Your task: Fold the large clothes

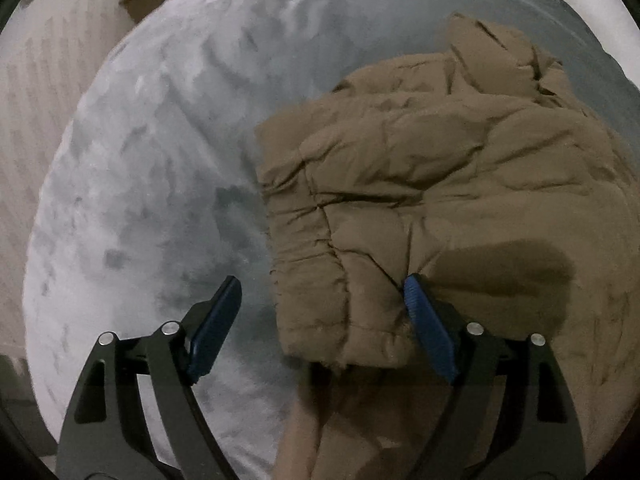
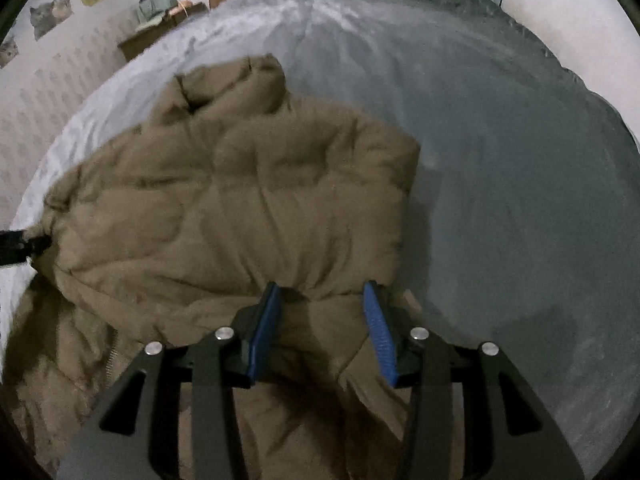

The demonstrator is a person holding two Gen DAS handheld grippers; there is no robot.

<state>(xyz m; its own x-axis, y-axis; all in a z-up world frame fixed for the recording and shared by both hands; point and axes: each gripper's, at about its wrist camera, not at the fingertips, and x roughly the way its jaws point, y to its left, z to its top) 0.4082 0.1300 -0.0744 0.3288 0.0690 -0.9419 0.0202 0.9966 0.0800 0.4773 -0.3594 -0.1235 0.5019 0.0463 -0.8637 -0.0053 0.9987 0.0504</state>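
Jacket (image 1: 420, 184), brown and quilted, is lying folded over on itself on a grey bed (image 1: 152, 168), its far half doubled toward the near hem. Left gripper (image 1: 320, 300) is hovering over its near corner with fingers spread wide and holding nothing. Right gripper (image 2: 322, 304) is standing half open astride a puckered fold; whether it is pinching is unclear.

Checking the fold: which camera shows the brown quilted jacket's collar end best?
The right wrist view: the brown quilted jacket lies nearly whole, its collar end against the grey bedcover. The left wrist view pushes it to the right side, collar blurred.
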